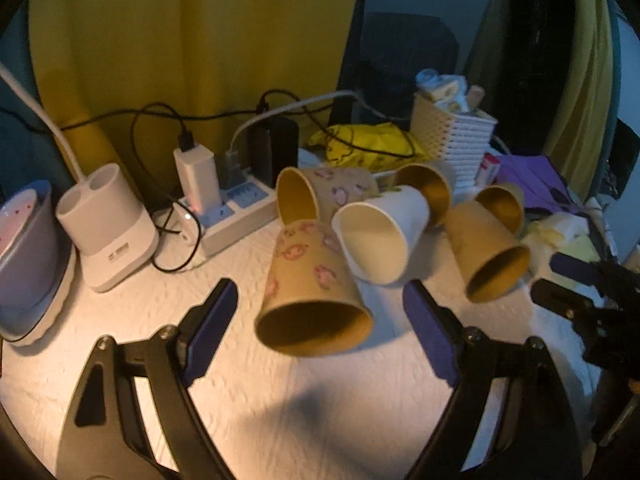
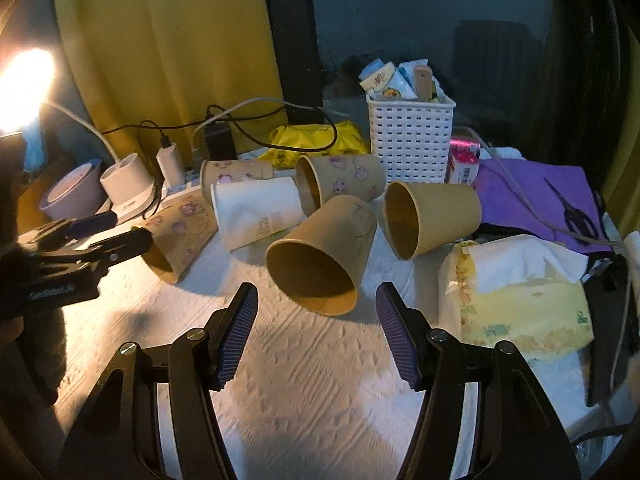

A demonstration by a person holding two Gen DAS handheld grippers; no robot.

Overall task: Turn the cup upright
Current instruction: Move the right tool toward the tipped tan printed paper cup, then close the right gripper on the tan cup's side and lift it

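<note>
Left claw [image 1: 316, 316] spread wide, holding nothing; a pig-print cup [image 1: 312, 288] lies on its side between and just beyond its fingers, mouth toward the camera. Right claw [image 2: 316, 308] likewise wide open and empty, facing a plain brown cup [image 2: 324, 252] on its side on the white surface [image 2: 304, 380]. Four more cups lie tipped behind these: a white cup [image 2: 256, 210], two printed ones and a second plain brown one. At the back: basket [image 2: 410, 140], power strip [image 1: 236, 212], yellow curtain [image 1: 160, 40]. Tissue pack [image 2: 520, 300] just right of the right claw
</note>
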